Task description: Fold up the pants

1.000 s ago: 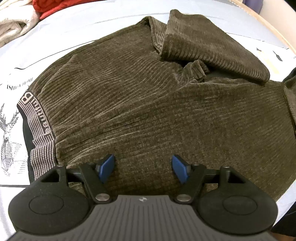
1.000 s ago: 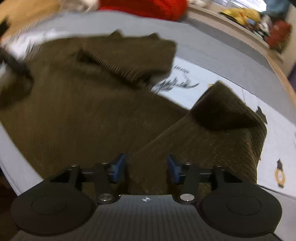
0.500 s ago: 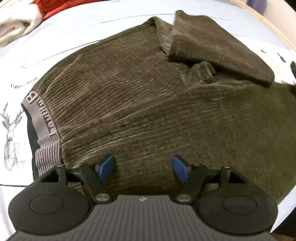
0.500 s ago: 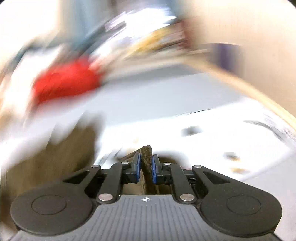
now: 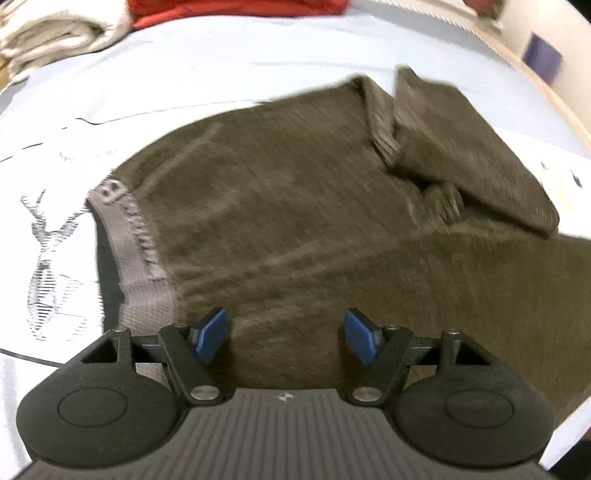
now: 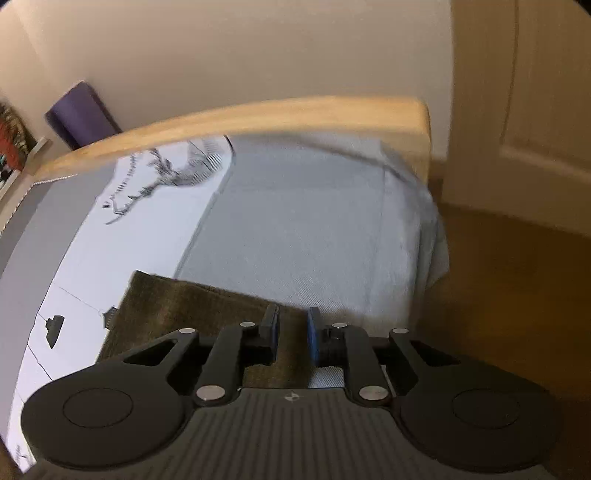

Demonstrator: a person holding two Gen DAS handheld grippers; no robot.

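Note:
Dark olive corduroy pants [image 5: 295, 221] lie spread on a pale bed sheet [image 5: 184, 74], the grey waistband [image 5: 136, 258] at the left and one leg [image 5: 461, 155] folded over at the upper right. My left gripper [image 5: 286, 338] is open, hovering over the near edge of the pants. In the right wrist view a pant leg end [image 6: 192, 306] lies flat on the sheet. My right gripper [image 6: 292, 332] sits over its edge, its jaws a narrow gap apart with cloth showing between them; I cannot tell if they pinch it.
Folded cream cloth [image 5: 55, 37] and red cloth [image 5: 236, 9] lie at the far edge of the bed. The wooden bed frame [image 6: 258, 118], the sheet corner [image 6: 424, 229], a brown floor [image 6: 517, 295] and a door [image 6: 517, 110] lie ahead of the right gripper.
The right gripper closed on the pant leg end, swung it away to the bed's corner and laid it flat; its jaws have now parted slightly. The left gripper drew back a little, still open.

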